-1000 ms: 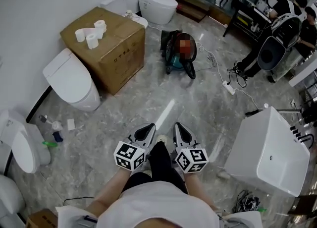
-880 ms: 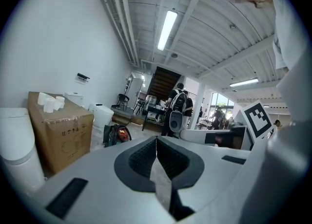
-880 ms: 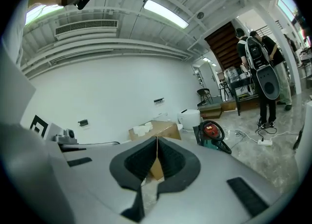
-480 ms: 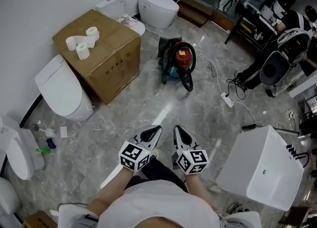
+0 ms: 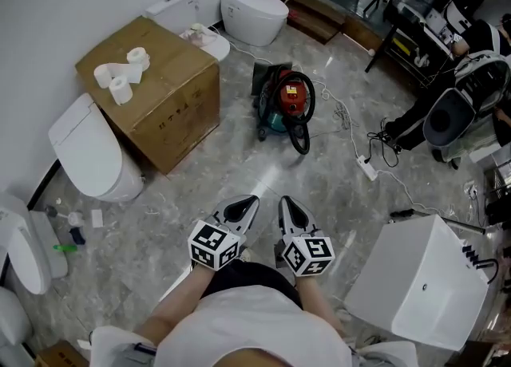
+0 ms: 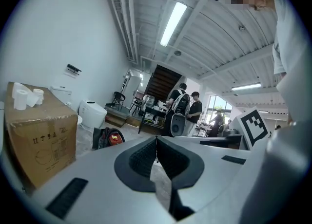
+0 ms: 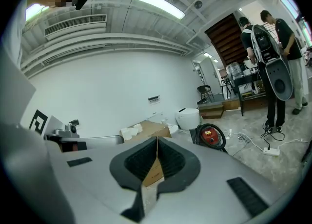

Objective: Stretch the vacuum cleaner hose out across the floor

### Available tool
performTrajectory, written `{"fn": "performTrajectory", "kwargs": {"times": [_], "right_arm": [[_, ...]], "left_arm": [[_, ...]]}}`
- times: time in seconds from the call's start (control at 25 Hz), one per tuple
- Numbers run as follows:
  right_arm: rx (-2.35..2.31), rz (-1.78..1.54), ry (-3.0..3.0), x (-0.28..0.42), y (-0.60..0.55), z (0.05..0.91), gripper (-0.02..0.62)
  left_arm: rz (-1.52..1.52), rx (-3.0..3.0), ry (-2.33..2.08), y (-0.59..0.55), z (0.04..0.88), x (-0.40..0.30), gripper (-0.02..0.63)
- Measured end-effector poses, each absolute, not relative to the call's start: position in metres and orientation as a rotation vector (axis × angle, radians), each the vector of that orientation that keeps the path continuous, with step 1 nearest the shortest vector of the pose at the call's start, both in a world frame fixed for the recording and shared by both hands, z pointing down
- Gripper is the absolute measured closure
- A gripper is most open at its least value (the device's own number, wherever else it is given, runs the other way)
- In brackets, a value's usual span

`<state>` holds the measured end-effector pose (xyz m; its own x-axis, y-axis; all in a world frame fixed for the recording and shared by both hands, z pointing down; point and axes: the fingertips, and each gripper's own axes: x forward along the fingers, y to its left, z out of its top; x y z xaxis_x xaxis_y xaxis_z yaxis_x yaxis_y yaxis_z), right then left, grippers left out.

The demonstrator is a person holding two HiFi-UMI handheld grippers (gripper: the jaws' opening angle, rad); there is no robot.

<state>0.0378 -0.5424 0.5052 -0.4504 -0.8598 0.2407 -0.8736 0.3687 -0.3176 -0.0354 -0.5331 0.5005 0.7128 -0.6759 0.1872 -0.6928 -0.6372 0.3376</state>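
Note:
A red vacuum cleaner (image 5: pixel 287 96) stands on the marbled floor ahead of me, its black hose (image 5: pixel 303 118) coiled in a loop around the body. It also shows small in the left gripper view as the vacuum cleaner (image 6: pixel 111 138) and in the right gripper view as the vacuum cleaner (image 7: pixel 209 136). My left gripper (image 5: pixel 246 207) and right gripper (image 5: pixel 287 207) are held side by side close to my body, well short of the vacuum. Both are shut with nothing between the jaws.
A large cardboard box (image 5: pixel 152 94) with toilet-paper rolls (image 5: pixel 118 74) stands left of the vacuum. White toilets (image 5: pixel 88 154) line the left wall, another toilet (image 5: pixel 255 13) at the back. A white cabinet (image 5: pixel 419 293) is at right. A white cable and power strip (image 5: pixel 367 167) lie on the floor. People stand at far right.
I have walked forward: the vacuum, box and toilets have slid down and closer in the head view. Both grippers stay shut, side by side in front of me.

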Motion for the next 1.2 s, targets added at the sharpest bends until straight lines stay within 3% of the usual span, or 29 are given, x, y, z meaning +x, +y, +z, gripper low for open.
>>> {"fn": "performTrajectory", "kwargs": {"times": [0.68, 1.2], "right_arm": [[1.745, 0.699, -2.519, 0.074, -0.604, 0.516, 0.578], [1.726, 0.781, -2.483, 0.087, -0.716, 0.533, 0.578]], "left_arm": [[0.076, 2.519, -1.016, -0.603, 0.508, -0.008, 0.597], [0.118, 2.523, -0.960, -0.726, 0.518, 0.018, 0.597]]}}
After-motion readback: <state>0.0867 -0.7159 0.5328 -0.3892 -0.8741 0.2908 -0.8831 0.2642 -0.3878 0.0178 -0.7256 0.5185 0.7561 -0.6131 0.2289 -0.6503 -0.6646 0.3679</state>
